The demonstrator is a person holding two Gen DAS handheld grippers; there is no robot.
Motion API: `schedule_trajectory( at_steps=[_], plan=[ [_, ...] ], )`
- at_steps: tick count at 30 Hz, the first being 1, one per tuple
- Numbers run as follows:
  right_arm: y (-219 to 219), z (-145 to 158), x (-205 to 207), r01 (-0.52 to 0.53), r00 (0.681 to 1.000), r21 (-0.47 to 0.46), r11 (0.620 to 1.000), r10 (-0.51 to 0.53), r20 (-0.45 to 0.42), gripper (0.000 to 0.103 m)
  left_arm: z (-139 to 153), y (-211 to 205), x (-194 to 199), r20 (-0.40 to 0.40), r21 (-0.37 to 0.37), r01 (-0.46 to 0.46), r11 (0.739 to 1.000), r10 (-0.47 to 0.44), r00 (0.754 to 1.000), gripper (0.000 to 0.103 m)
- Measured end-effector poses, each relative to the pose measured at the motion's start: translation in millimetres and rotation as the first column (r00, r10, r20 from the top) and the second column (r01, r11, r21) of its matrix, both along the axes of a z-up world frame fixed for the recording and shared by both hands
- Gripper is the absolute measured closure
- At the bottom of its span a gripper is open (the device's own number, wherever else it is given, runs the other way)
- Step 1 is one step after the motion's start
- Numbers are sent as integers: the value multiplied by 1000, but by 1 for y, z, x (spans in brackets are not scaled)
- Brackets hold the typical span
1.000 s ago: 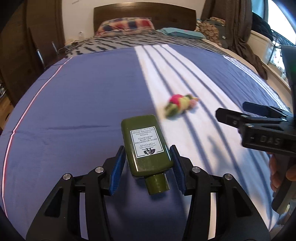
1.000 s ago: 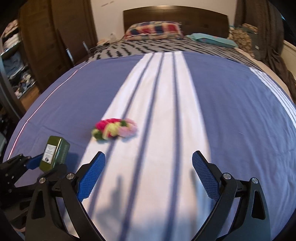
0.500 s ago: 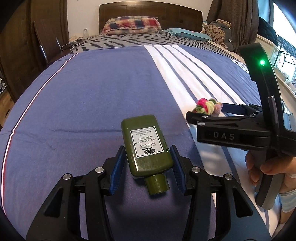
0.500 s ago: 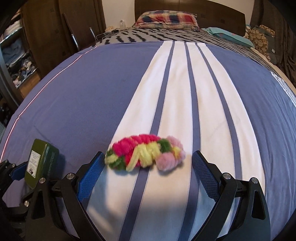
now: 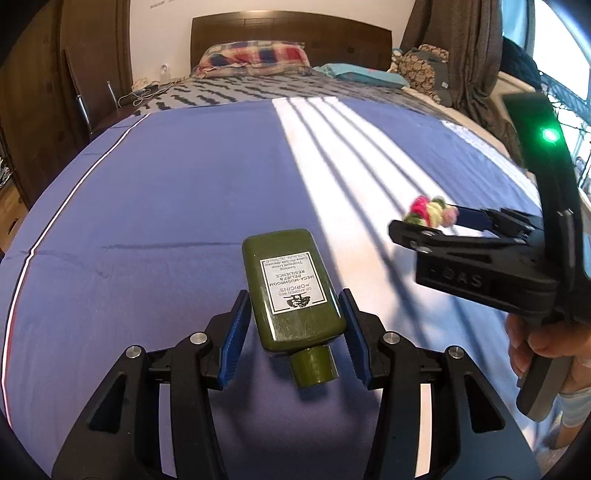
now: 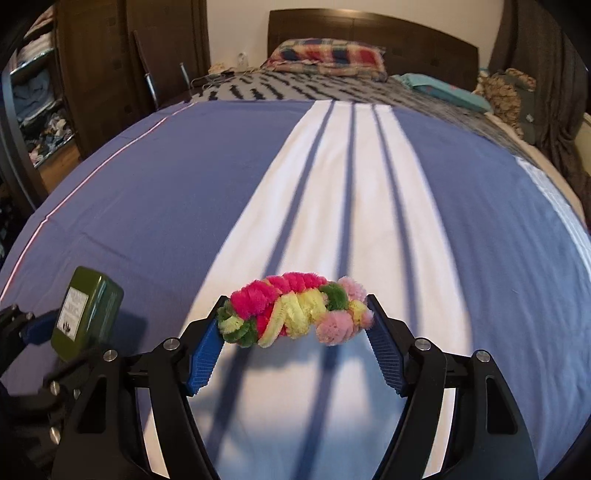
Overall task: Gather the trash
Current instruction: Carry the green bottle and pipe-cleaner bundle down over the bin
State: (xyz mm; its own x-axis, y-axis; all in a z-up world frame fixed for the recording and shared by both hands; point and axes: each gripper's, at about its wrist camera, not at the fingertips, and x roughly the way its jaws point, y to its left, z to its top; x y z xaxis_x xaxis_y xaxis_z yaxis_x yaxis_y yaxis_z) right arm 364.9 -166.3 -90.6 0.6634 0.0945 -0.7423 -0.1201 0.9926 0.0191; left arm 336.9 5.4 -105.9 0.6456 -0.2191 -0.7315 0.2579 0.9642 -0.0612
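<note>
My left gripper (image 5: 293, 330) is shut on a dark green lotion bottle (image 5: 291, 288) with a white label, cap toward the camera, held above the bed. The bottle also shows at the left of the right wrist view (image 6: 86, 319). My right gripper (image 6: 295, 328) is shut on a twisted bundle of pink, yellow and green pipe cleaners (image 6: 295, 310), gripped by its two ends and lifted off the bedspread. In the left wrist view the right gripper (image 5: 436, 225) holds the bundle (image 5: 430, 211) to the right of the bottle.
A blue bedspread (image 6: 184, 177) with a white striped band covers the bed. Pillows (image 6: 328, 55) and a wooden headboard (image 6: 369, 33) lie at the far end. A dark wardrobe (image 6: 92, 74) stands left, curtains (image 5: 461, 44) right.
My right gripper closed from wide open onto the pipe cleaner bundle and raised it off the bed. My left gripper kept holding the bottle.
</note>
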Motion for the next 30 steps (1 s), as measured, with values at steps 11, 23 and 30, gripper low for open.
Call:
schedule_trajectory(
  at_steps=[11,23,30],
  plan=[
    [-40,53,-147,15,993,-13,1000,-13,116,31,33,-33,-95,49,-42,89,995,-87,995,57],
    [-63,71,-287,55,975,3,999,-54,215,31,48,-51,-220,120,-50,177,983,-170,978,57],
    [-74,53,-332,73,978,53,996,-82,193,31,31,-56,-275,113,-41,215,976,-209,971,57]
  ],
)
